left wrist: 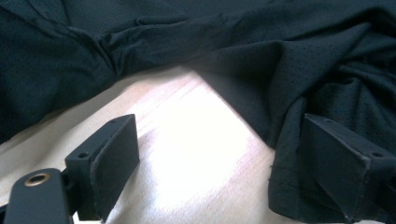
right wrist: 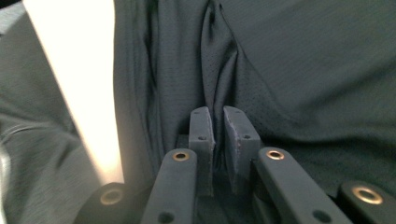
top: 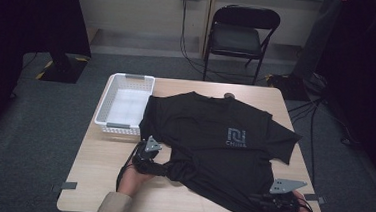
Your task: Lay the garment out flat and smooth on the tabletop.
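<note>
A black t-shirt [top: 214,133] with a grey chest logo lies spread on the wooden table [top: 101,165], its lower left part bunched. At that bunched edge my left gripper [top: 158,160] stands open. In the left gripper view [left wrist: 218,120] bare table shows between the jaws, and the t-shirt [left wrist: 280,56] drapes against the outside of the right-hand jaw. My right gripper [top: 265,199] is at the shirt's near right hem. In the right gripper view [right wrist: 217,114] its pads are pinched together on a fold of the t-shirt [right wrist: 303,70].
A white plastic basket [top: 128,78] stands at the table's back left, touching the shirt's sleeve. A black folding chair [top: 238,37] and cables are on the floor beyond the table. Bare wood shows along the near left edge.
</note>
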### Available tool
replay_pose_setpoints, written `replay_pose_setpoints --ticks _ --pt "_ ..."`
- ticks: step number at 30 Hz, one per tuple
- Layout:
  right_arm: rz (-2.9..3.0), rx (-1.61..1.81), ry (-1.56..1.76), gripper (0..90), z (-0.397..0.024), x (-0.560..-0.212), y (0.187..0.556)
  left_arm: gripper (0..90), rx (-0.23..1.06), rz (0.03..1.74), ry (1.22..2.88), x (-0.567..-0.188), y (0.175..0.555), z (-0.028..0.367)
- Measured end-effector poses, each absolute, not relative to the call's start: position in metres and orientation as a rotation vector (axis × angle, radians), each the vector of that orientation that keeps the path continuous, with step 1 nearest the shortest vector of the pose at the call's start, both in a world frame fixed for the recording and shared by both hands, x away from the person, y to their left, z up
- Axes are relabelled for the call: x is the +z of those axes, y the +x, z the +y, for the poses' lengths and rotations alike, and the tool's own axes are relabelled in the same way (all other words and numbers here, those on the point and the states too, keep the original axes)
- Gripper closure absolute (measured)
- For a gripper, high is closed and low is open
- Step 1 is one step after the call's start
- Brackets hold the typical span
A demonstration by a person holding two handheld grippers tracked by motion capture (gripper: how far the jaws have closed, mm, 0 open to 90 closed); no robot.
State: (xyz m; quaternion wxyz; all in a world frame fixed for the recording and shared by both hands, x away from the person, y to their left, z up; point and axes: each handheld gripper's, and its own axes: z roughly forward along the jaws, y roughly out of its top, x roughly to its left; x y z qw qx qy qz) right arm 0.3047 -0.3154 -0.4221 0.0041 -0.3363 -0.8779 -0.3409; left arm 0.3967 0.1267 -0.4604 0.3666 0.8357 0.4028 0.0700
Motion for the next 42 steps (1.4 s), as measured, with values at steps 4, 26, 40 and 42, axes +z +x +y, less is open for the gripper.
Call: replay_pose_setpoints --ticks 4,26,40,42 --pt "-2.712 -1.082 -1.051 77.3 -0.324 -0.421 0.294 12.4 0.172 1.016 2.166 -0.459 0.391 0.129" --pt "-2.795 -1.038 -1.396 86.6 -0.365 -0.423 0.317 12.5 0.173 1.001 2.165 -0.459 0.386 0.133" --pt "-2.818 -1.103 -1.54 50.4 -0.372 -0.417 0.33 12.4 0.173 0.998 2.166 -0.459 0.386 0.133" --pt "-2.824 -1.148 -1.54 40.6 -0.367 -0.417 0.344 12.5 0.173 0.998 2.167 -0.459 0.386 0.133"
